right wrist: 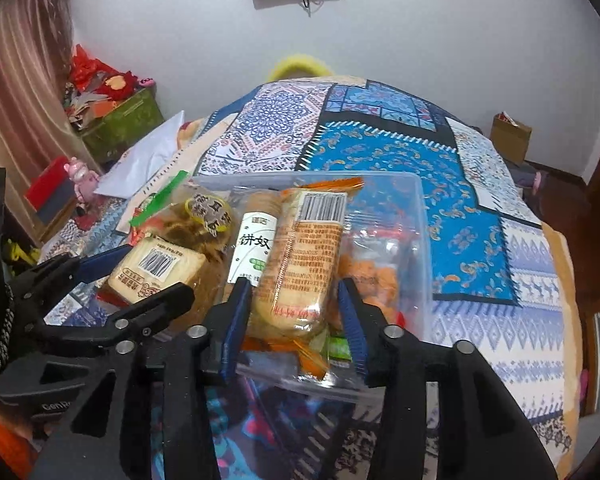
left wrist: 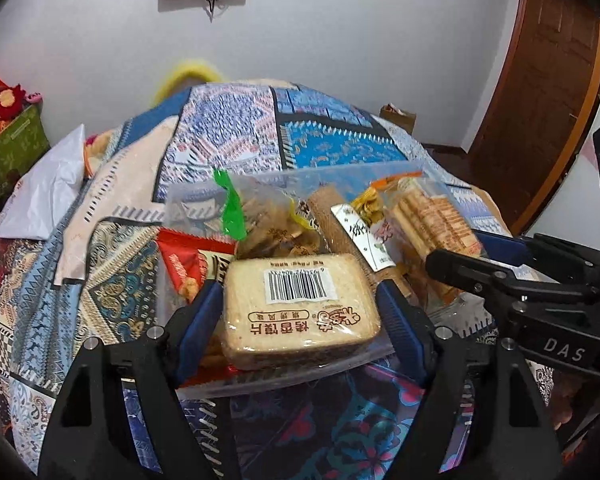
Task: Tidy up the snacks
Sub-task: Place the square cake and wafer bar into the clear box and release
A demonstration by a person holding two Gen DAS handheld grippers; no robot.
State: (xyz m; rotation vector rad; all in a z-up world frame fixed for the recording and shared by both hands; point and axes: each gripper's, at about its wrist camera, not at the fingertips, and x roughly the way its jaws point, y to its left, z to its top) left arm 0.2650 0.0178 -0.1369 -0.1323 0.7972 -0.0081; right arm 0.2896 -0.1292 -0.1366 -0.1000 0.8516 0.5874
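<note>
A clear plastic box (left wrist: pixel 284 380) (right wrist: pixel 422 240) full of snacks stands on a patterned quilt. My left gripper (left wrist: pixel 300 312) (right wrist: pixel 156 272) is shut on a pack of toast slices (left wrist: pixel 300 312) (right wrist: pixel 156 268) with a barcode label, held over the box's left part. My right gripper (right wrist: pixel 296 308) (left wrist: pixel 456 248) stands open around a long pack of round biscuits (right wrist: pixel 300 260) (left wrist: pixel 432 220) that lies in the box; a thin gap shows at the right pad. A bag with a green tie (left wrist: pixel 268 220), a white-labelled biscuit roll (right wrist: pixel 256 240) and orange snacks (right wrist: pixel 368 280) also fill the box.
The quilt (right wrist: pixel 400 160) covers a bed that stretches away to a white wall. A white bag (left wrist: pixel 44 192) and a green box (right wrist: pixel 116 124) of red things lie at the left. A cardboard box (right wrist: pixel 510 136) and a wooden door (left wrist: pixel 548 100) are at the right.
</note>
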